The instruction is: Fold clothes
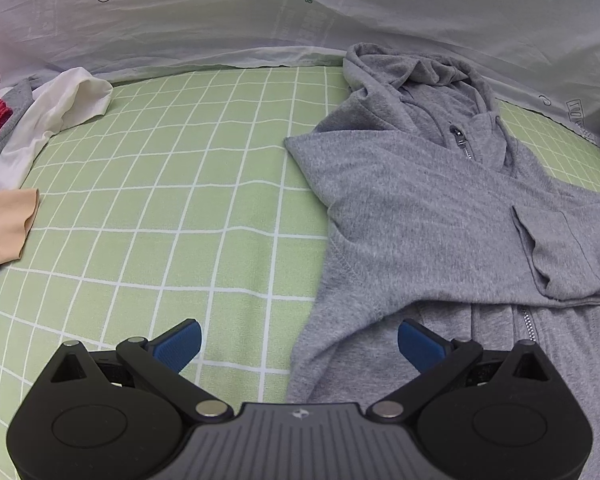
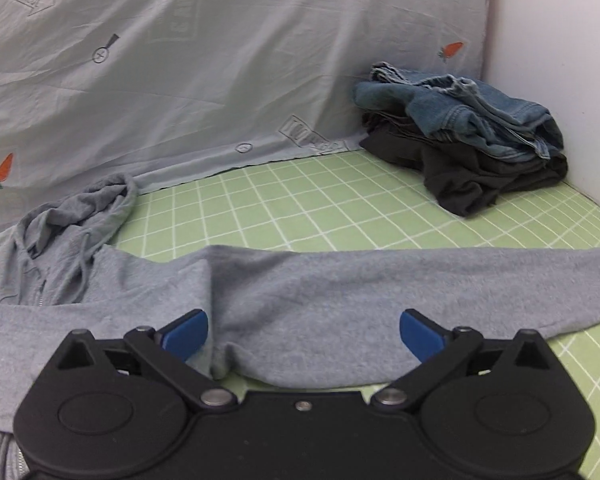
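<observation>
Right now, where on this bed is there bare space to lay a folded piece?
One free patch of green checked sheet lies between the grey hoodie and the white garment. Another lies between the hoodie's sleeve and the jeans pile. The left edge and far right corner are crowded.

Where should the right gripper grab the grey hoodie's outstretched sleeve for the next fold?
Probably the sleeve near its far cuff end, coming from above with the right gripper, whose jaws stand open. The sleeve lies flat and straight across the green checked sheet, so pinching its free edge lets it swing over the hoodie.
</observation>
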`<state>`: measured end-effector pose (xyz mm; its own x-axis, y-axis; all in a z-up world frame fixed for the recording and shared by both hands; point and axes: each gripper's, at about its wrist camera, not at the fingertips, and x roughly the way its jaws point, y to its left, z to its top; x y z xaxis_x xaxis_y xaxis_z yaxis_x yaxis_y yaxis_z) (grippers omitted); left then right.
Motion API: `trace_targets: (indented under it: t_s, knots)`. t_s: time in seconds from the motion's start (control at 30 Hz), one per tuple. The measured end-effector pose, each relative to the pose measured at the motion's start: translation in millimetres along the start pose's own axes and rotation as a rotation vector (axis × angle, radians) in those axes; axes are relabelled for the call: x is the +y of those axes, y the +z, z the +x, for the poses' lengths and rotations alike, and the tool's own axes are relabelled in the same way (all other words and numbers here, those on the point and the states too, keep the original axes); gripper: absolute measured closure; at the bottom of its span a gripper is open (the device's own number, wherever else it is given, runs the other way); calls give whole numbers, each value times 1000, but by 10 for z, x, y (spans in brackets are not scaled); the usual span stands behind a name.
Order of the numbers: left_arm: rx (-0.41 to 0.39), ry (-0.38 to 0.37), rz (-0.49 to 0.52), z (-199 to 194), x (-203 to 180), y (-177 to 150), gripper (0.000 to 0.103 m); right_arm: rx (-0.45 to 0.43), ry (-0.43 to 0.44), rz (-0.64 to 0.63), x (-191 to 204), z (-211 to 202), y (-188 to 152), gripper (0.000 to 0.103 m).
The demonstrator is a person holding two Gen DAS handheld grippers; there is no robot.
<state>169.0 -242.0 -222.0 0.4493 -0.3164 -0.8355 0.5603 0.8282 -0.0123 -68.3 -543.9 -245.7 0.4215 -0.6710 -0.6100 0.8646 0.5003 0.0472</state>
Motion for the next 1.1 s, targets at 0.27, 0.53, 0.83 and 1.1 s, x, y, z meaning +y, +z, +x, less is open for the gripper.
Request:
trace_targets:
  t_s: [0.27, 0.53, 0.83, 1.1]
  knots:
    - [-23, -139, 79, 28, -364, 288, 8, 81, -148, 66, -395, 239, -232, 0]
    - [0, -332, 158, 245, -844, 448, 48, 22, -108, 42, -371, 263, -282, 0]
    - [43, -422, 221, 451, -1287, 514, 68, 24, -112, 35, -355, 277, -275, 0]
    - [43, -430, 286, 564, -1539, 475, 94, 26, -115, 31, -354, 287, -269, 0]
